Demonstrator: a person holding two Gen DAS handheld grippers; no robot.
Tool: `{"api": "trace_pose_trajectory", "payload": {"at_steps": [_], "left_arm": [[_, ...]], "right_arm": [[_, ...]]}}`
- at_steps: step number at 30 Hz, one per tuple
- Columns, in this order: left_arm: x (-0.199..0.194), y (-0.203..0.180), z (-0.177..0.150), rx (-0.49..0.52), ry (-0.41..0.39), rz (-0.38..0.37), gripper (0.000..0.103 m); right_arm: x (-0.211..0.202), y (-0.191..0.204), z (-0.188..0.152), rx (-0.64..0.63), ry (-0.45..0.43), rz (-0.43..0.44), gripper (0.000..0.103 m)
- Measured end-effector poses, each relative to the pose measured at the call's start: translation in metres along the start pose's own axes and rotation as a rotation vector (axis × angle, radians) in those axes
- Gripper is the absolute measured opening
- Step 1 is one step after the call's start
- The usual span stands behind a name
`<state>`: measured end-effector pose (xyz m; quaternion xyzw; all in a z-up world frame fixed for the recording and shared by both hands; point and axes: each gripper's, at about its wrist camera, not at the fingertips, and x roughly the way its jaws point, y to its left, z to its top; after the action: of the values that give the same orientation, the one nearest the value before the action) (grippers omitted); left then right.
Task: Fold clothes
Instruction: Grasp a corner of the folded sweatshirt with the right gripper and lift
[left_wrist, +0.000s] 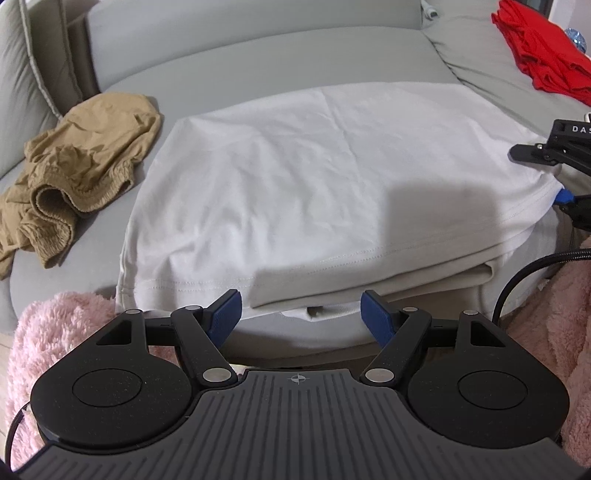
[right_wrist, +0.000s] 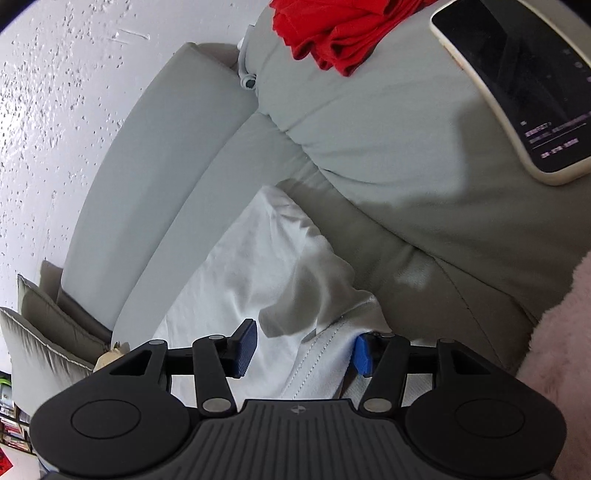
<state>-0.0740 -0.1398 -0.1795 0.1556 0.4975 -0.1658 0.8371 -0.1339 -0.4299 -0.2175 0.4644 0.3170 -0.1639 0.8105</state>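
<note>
A white T-shirt (left_wrist: 314, 177) lies folded on the grey sofa seat (left_wrist: 229, 70). My left gripper (left_wrist: 301, 314) is open, just in front of the shirt's near hem, touching nothing. My right gripper (right_wrist: 303, 350) is open, with its jaws on either side of the shirt's right corner (right_wrist: 317, 350); it also shows at the right edge of the left wrist view (left_wrist: 554, 173). A crumpled tan pair of shorts (left_wrist: 77, 177) lies left of the shirt. A red garment (left_wrist: 543, 55) sits on the cushion at the back right, also in the right wrist view (right_wrist: 332, 33).
A pink fluffy blanket (left_wrist: 55, 332) covers the sofa's near edge on both sides. A phone (right_wrist: 517, 85) rests on the grey cushion (right_wrist: 388, 129) at the right. A cable (left_wrist: 524, 273) runs near the right gripper. A white speckled wall (right_wrist: 55, 110) is behind the sofa.
</note>
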Motion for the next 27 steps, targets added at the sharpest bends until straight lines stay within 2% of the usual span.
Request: {"api": "trace_pose_trajectory", "payload": {"at_steps": [2, 3, 5, 6, 7, 9, 12, 16, 20, 23, 27], "left_arm": [[0.001, 0.0, 0.0, -0.002, 0.006, 0.001, 0.076], [0.002, 0.0, 0.0, -0.003, 0.007, 0.001, 0.076], [0.001, 0.0, 0.0, -0.011, 0.008, -0.002, 0.076], [0.001, 0.001, 0.0, -0.015, 0.008, -0.004, 0.076], [0.0, 0.002, 0.0, -0.023, 0.006, -0.008, 0.076], [-0.001, 0.005, 0.0, -0.038, 0.003, -0.015, 0.076], [-0.005, 0.012, 0.001, -0.067, -0.008, -0.029, 0.076], [-0.009, 0.024, 0.006, -0.099, -0.024, -0.045, 0.076], [-0.02, 0.057, 0.019, -0.159, -0.075, -0.011, 0.076], [-0.027, 0.094, 0.024, -0.243, -0.106, 0.03, 0.079], [-0.024, 0.147, 0.018, -0.403, -0.095, 0.086, 0.086]], "right_arm": [[0.001, 0.0, 0.001, -0.017, 0.003, 0.002, 0.055], [0.001, 0.0, 0.001, -0.023, 0.0, -0.003, 0.05], [0.001, -0.003, 0.002, -0.02, -0.006, -0.014, 0.036], [0.001, -0.005, 0.002, -0.008, -0.008, -0.015, 0.024], [0.0, -0.01, 0.003, 0.021, -0.007, -0.008, 0.017], [-0.003, -0.012, 0.004, 0.047, -0.005, 0.016, 0.012], [-0.009, 0.0, 0.003, -0.014, -0.023, 0.003, 0.011], [-0.019, 0.036, 0.002, -0.183, -0.05, -0.052, 0.011], [-0.025, 0.084, -0.005, -0.36, -0.045, -0.09, 0.011], [-0.026, 0.133, -0.019, -0.526, -0.045, -0.108, 0.011], [-0.021, 0.186, -0.054, -0.718, -0.028, -0.094, 0.01]]}}
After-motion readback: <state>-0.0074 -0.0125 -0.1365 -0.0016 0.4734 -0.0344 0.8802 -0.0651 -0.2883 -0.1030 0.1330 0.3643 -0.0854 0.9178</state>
